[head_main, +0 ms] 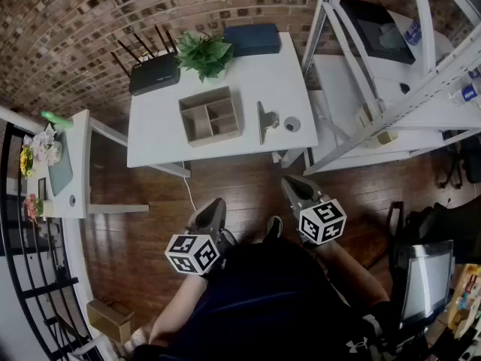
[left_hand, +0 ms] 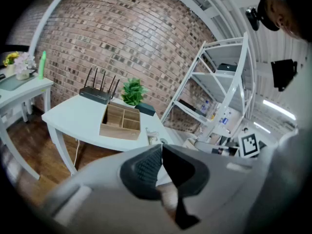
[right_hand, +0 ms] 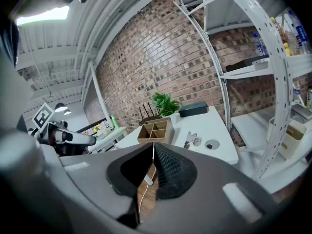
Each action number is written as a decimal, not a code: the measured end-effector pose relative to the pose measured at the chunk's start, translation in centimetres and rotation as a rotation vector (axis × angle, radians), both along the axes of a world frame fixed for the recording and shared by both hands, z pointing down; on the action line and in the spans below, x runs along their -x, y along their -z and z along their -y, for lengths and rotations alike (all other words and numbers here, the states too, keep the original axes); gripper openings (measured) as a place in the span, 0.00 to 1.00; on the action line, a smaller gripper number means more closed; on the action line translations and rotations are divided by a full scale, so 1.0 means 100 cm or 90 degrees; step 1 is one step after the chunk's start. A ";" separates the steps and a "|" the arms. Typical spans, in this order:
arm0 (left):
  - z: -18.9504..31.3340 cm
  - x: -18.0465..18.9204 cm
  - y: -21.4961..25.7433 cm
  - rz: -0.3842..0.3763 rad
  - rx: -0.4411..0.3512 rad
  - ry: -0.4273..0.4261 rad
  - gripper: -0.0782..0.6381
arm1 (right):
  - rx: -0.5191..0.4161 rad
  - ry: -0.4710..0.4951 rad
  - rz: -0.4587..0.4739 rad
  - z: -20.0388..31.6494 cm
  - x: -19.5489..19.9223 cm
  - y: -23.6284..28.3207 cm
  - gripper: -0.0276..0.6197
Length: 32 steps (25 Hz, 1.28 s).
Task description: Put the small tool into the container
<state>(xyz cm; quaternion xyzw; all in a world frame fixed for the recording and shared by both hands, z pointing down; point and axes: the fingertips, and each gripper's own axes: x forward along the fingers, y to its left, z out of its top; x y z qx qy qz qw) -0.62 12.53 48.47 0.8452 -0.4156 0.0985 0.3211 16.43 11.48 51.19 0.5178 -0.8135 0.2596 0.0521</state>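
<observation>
The small metal tool (head_main: 265,120) lies on the white table (head_main: 158,138), just right of the wooden divided container (head_main: 210,116). Both also show in the left gripper view, the container (left_hand: 120,122) with the tool (left_hand: 152,139) to its right, and in the right gripper view, the container (right_hand: 155,130) and the tool (right_hand: 191,140). My left gripper (head_main: 214,205) and right gripper (head_main: 290,181) hang over the wood floor, short of the table's near edge. Each is shut with nothing between its jaws, as the left gripper (left_hand: 161,147) and right gripper (right_hand: 153,147) show in their own views.
On the table's far side stand a black router (head_main: 154,74), a potted plant (head_main: 204,53) and a dark box (head_main: 252,39). A round cable hole (head_main: 291,124) sits beside the tool. A white shelving rack (head_main: 391,104) stands right of the table, a small side table (head_main: 71,168) left.
</observation>
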 end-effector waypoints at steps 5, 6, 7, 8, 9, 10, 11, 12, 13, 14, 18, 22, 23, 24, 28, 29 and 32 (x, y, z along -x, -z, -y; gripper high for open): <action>0.004 -0.010 0.003 0.011 -0.003 0.008 0.12 | 0.024 -0.017 0.006 0.018 -0.039 -0.016 0.06; 0.005 -0.006 0.003 0.012 -0.002 0.015 0.12 | 0.030 -0.023 0.008 0.023 -0.045 -0.019 0.06; 0.006 -0.001 0.002 0.013 0.001 0.024 0.12 | 0.038 -0.030 0.013 0.027 -0.050 -0.022 0.07; 0.007 0.004 0.001 0.013 0.005 0.033 0.12 | 0.047 -0.037 0.019 0.031 -0.053 -0.026 0.09; 0.009 0.009 0.000 0.012 0.009 0.039 0.12 | 0.055 -0.045 0.026 0.035 -0.055 -0.028 0.11; 0.012 0.013 -0.002 0.010 0.011 0.042 0.12 | 0.062 -0.052 0.033 0.040 -0.056 -0.030 0.12; 0.016 0.016 -0.003 0.007 0.012 0.042 0.12 | 0.068 -0.059 0.038 0.045 -0.056 -0.032 0.12; 0.020 0.019 -0.005 0.003 0.012 0.039 0.12 | 0.073 -0.066 0.041 0.049 -0.056 -0.033 0.13; 0.026 0.021 -0.007 -0.003 0.012 0.035 0.12 | 0.078 -0.073 0.041 0.053 -0.056 -0.035 0.14; 0.032 0.024 -0.008 -0.010 0.013 0.030 0.12 | 0.084 -0.081 0.040 0.058 -0.056 -0.036 0.14; 0.063 0.045 -0.009 -0.038 0.009 0.007 0.12 | 0.113 -0.122 0.046 0.079 -0.050 -0.045 0.20; 0.097 0.069 -0.003 -0.056 -0.004 -0.030 0.12 | 0.150 -0.152 0.031 0.111 -0.054 -0.059 0.29; 0.104 0.075 -0.003 -0.059 -0.005 -0.037 0.12 | 0.162 -0.152 0.030 0.121 -0.055 -0.065 0.31; 0.111 0.082 -0.004 -0.061 -0.004 -0.043 0.12 | 0.175 -0.151 0.033 0.132 -0.055 -0.070 0.33; 0.126 0.097 -0.014 -0.064 0.018 -0.051 0.12 | 0.213 -0.165 0.027 0.164 -0.069 -0.083 0.36; 0.128 0.098 -0.017 -0.063 0.025 -0.051 0.12 | 0.222 -0.169 0.024 0.169 -0.073 -0.087 0.36; 0.135 0.097 -0.023 -0.058 0.037 -0.040 0.12 | 0.245 -0.160 0.015 0.185 -0.080 -0.102 0.36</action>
